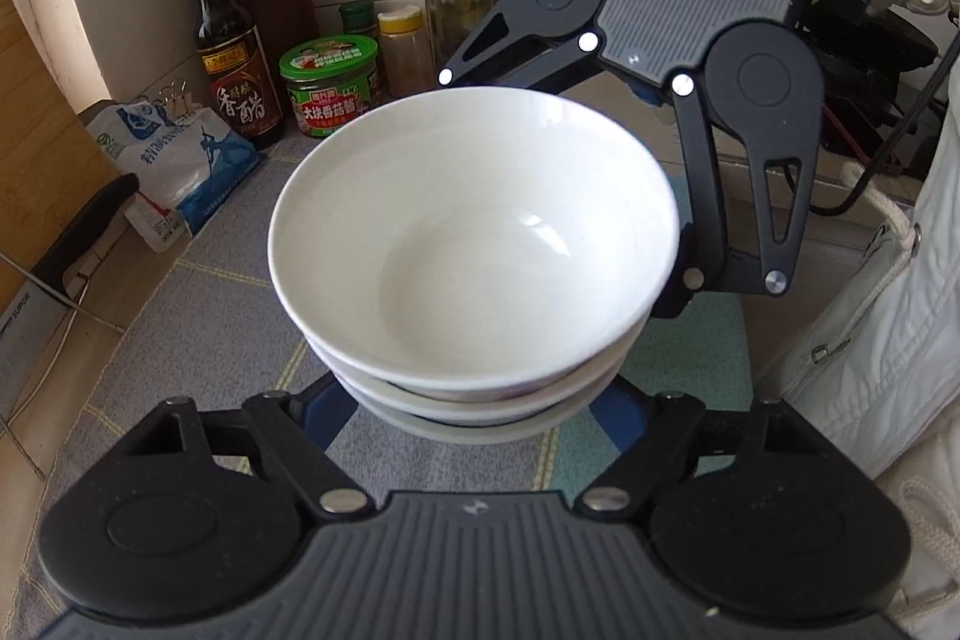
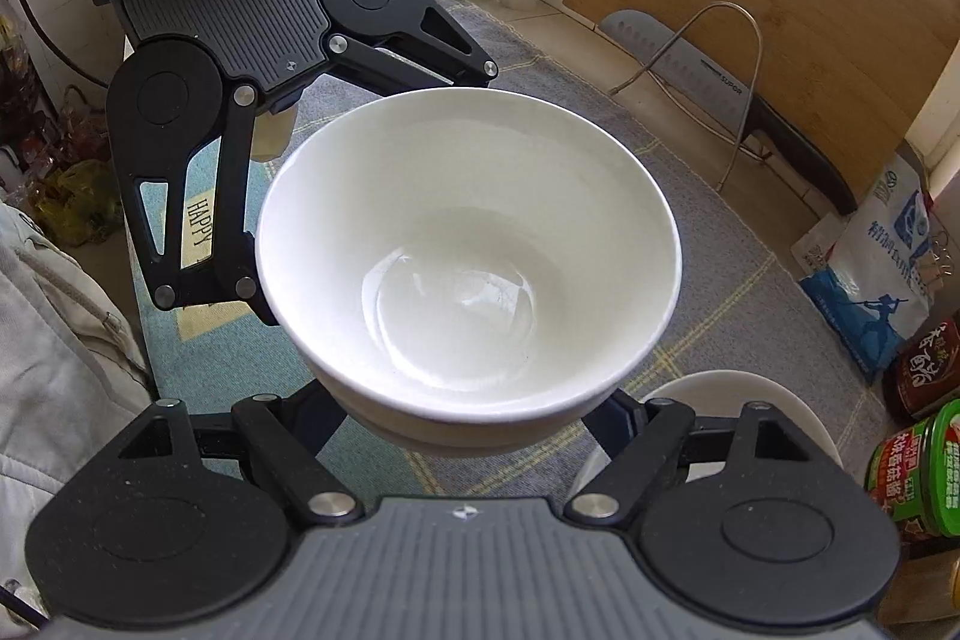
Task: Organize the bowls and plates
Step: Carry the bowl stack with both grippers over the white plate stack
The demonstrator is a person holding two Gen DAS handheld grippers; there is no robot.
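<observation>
Fingers of both grippers, left (image 1: 474,415) and right (image 2: 480,421), are spread wide on opposite sides of the bowl stack (image 1: 474,244), hidden under it; whether they grip it I cannot tell. Below is the worktop mat (image 1: 198,292).

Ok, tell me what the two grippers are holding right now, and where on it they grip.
The stack of white bowls: the left gripper and right gripper meet it from opposite sides, low on its walls. The bowls hide the fingertips, so actual contact cannot be confirmed.
</observation>
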